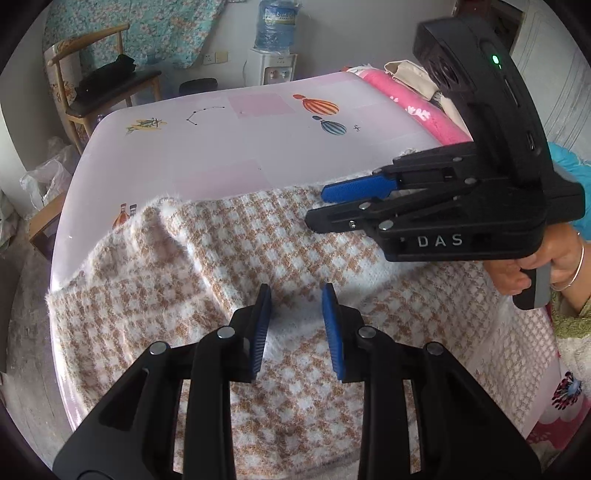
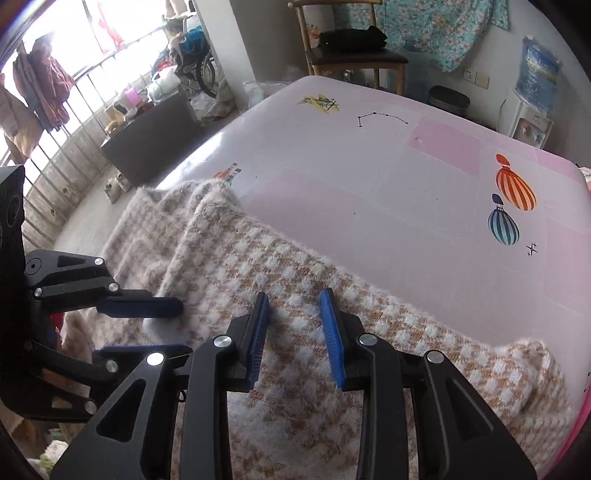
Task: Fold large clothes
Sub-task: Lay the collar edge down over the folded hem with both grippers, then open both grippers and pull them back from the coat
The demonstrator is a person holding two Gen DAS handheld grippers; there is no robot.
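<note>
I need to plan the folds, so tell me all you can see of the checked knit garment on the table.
The checked knit garment is fuzzy, tan and white in a small check. It lies spread over the near part of the pink table, rumpled, with a raised ridge toward its far left corner and a fringed far edge. Neither the left gripper nor the right gripper clamps it; both hover open above.

Lived-in home room: pink balloon-print table point(image 2: 369, 192) with wooden chair point(image 1: 92, 85) at its far edge, water dispenser point(image 1: 273, 55) by wall sockets point(image 2: 476, 77), floral cloth point(image 1: 147, 26) hung up, coats point(image 2: 40, 85) on barred balcony.
</note>
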